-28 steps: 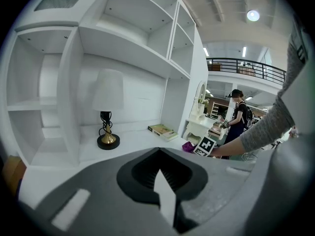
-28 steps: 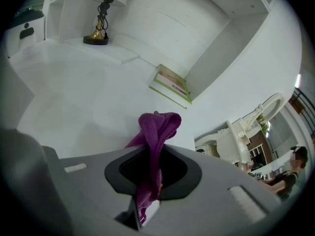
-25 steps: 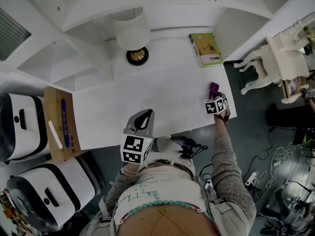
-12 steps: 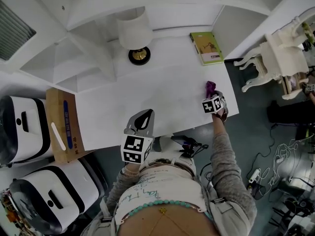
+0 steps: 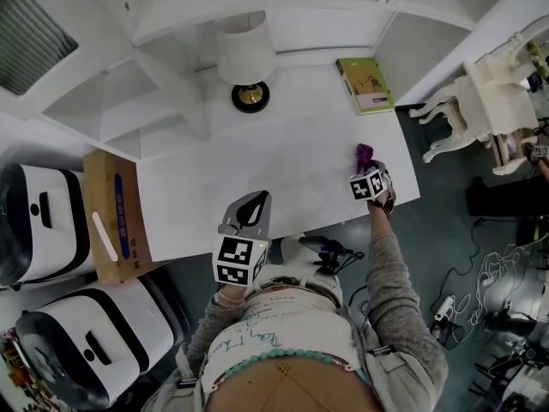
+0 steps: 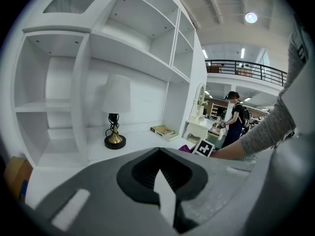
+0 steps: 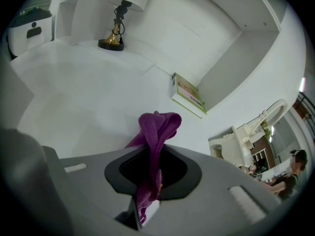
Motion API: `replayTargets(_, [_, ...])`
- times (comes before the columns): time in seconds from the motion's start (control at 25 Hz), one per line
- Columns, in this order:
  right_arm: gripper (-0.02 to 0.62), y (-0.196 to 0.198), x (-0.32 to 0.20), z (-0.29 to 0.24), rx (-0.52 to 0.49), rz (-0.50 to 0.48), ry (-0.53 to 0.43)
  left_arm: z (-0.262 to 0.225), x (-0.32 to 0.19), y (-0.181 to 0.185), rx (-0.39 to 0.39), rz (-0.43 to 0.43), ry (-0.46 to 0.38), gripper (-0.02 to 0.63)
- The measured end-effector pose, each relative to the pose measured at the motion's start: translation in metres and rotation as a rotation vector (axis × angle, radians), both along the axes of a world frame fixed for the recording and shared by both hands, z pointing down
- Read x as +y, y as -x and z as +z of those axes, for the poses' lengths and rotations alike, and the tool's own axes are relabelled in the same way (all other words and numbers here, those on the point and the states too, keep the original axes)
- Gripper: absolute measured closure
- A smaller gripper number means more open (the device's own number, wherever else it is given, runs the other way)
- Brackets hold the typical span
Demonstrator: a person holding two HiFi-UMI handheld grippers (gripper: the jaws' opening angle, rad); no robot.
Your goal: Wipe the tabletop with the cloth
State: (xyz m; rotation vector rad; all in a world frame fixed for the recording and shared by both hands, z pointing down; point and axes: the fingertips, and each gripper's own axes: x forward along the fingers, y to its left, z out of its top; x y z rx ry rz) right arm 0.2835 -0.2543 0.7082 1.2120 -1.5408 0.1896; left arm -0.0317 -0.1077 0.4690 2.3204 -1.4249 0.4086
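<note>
A purple cloth (image 7: 155, 141) hangs bunched between the jaws of my right gripper (image 7: 147, 181), which is shut on it. In the head view the cloth (image 5: 364, 154) touches the white tabletop (image 5: 283, 170) near its right edge, just ahead of my right gripper (image 5: 369, 177). My left gripper (image 5: 246, 215) hovers at the table's front edge, near the middle, with its jaws shut and nothing in them. From the left gripper view the left gripper (image 6: 165, 200) looks over the tabletop toward the lamp.
A lamp (image 5: 247, 63) with a brass base stands at the back of the table. A green book (image 5: 365, 85) lies at the back right corner. A cardboard box (image 5: 113, 215) sits at the table's left end. A white chair (image 5: 480, 101) stands to the right, white shelving behind.
My right gripper has slid the cloth slightly left and toward the back along the table's right side. The left gripper has held its place.
</note>
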Motion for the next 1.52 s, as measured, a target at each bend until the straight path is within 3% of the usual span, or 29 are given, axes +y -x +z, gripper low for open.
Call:
replayTargets(0.92, [0.526, 0.053, 0.021, -0.001, -0.01, -0.038, 0.0, -0.004, 0.023, 0.039, 0.015, -0.035, -0.013, 0.604])
replayTargets(1.52, [0.526, 0.084, 0.034, -0.001, -0.023, -0.076, 0.006, -0.006, 0.032, 0.042, 0.03, -0.021, -0.015, 0.604])
